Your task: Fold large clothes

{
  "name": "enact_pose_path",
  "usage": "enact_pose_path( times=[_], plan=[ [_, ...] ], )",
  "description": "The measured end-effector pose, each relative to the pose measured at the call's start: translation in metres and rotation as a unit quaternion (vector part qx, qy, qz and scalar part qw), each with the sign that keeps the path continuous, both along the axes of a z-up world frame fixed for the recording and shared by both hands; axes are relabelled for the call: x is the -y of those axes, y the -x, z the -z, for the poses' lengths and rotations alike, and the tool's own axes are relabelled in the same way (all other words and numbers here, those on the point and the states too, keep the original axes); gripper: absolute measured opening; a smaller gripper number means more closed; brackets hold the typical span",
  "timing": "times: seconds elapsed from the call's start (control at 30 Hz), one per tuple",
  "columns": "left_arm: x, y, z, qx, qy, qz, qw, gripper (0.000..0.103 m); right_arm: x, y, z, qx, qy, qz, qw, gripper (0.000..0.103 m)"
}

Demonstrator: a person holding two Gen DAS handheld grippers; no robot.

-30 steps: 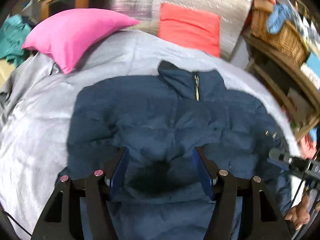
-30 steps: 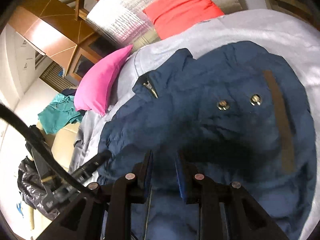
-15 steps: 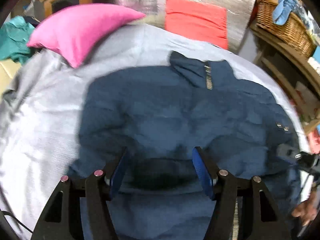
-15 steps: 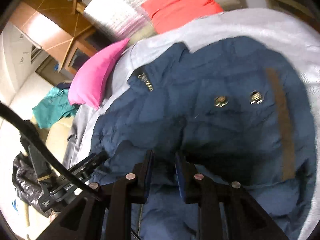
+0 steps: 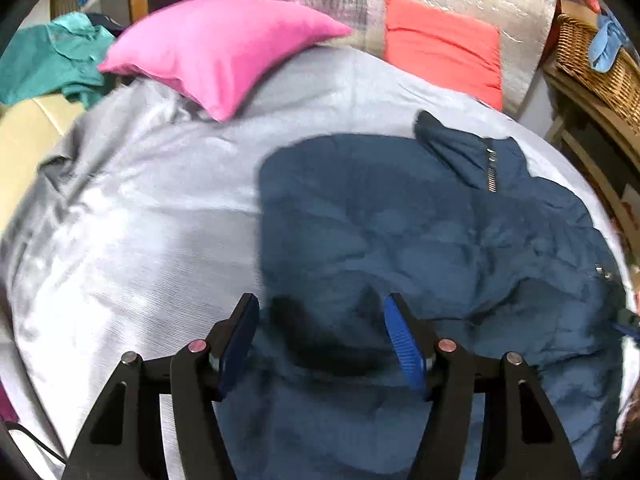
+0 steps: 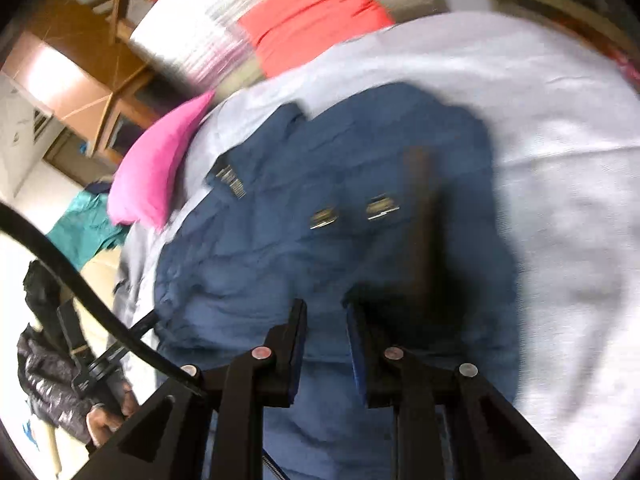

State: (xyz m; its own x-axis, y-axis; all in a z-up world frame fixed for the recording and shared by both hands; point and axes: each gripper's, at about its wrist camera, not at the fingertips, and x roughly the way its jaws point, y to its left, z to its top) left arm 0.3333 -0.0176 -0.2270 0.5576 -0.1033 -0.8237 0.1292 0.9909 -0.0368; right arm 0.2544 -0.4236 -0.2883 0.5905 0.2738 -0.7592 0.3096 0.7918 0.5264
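Note:
A dark blue padded jacket (image 5: 400,220) lies spread on the grey bed cover (image 5: 140,220), collar and zipper (image 5: 490,168) toward the pillows. My left gripper (image 5: 322,300) hangs open just above the jacket's left lower edge, with nothing between its blue pads. In the right wrist view the jacket (image 6: 280,260) shows two metal snaps (image 6: 324,216) and a brown strip (image 6: 420,216). My right gripper (image 6: 325,306) hovers over its lower right part, near that strip. Its jaws stand a narrow gap apart, and no fabric is pinched between them.
A pink pillow (image 5: 224,48) and a red cushion (image 5: 440,48) lie at the head of the bed. A teal garment (image 5: 48,56) sits off the left side, a wicker basket (image 5: 592,68) on shelves at the right. A black cable (image 6: 80,288) crosses the right view.
The two grippers have moved apart: the left one leftward to the jacket's left edge, the right one rightward toward the brown strip. The jacket lies as before.

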Motion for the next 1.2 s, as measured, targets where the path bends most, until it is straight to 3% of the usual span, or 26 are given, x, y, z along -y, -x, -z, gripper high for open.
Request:
enact_pose_path(
  times=[0.1,0.17,0.23,0.43,0.53,0.6,0.73,1.1,1.13,1.2],
  plan=[
    [-0.004,-0.010,0.018,-0.024,-0.046,-0.004,0.9986,0.067,0.026,0.004,0.018,-0.026,-0.016,0.031,0.999,0.012],
    [-0.005,-0.017,0.029,-0.049,-0.035,0.000,0.9982,0.067,0.028,-0.004,0.035,-0.051,-0.027,0.026,0.998,0.011],
    [-0.010,-0.018,0.027,-0.052,-0.024,-0.010,0.9983,0.067,0.024,-0.008,0.032,-0.053,-0.006,0.019,0.998,0.011],
    [-0.012,-0.004,0.009,-0.011,-0.041,-0.014,0.9990,0.067,0.030,0.013,0.006,-0.020,0.022,0.046,0.999,0.014],
    [-0.007,0.003,0.006,0.007,-0.066,-0.011,0.9977,0.067,0.031,0.006,0.030,-0.072,0.036,0.040,0.996,0.014],
    [-0.003,0.004,-0.001,0.014,-0.060,-0.009,0.9981,0.067,0.028,0.002,0.029,-0.071,0.037,0.042,0.996,0.014],
    [-0.005,0.017,-0.017,0.054,-0.061,-0.008,0.9966,0.067,0.033,0.015,0.014,-0.049,0.017,0.057,0.997,0.017],
    [0.001,0.037,-0.047,0.132,-0.086,-0.007,0.9875,0.067,0.015,0.025,-0.032,0.047,0.065,0.064,0.995,0.018],
    [0.000,0.040,-0.050,0.135,-0.087,-0.008,0.9870,0.067,0.012,0.027,-0.037,0.057,0.075,0.063,0.994,0.022],
    [-0.001,0.046,-0.054,0.143,-0.087,-0.009,0.9859,0.067,0.009,0.025,-0.042,0.067,0.087,0.065,0.992,0.043]
  ],
)
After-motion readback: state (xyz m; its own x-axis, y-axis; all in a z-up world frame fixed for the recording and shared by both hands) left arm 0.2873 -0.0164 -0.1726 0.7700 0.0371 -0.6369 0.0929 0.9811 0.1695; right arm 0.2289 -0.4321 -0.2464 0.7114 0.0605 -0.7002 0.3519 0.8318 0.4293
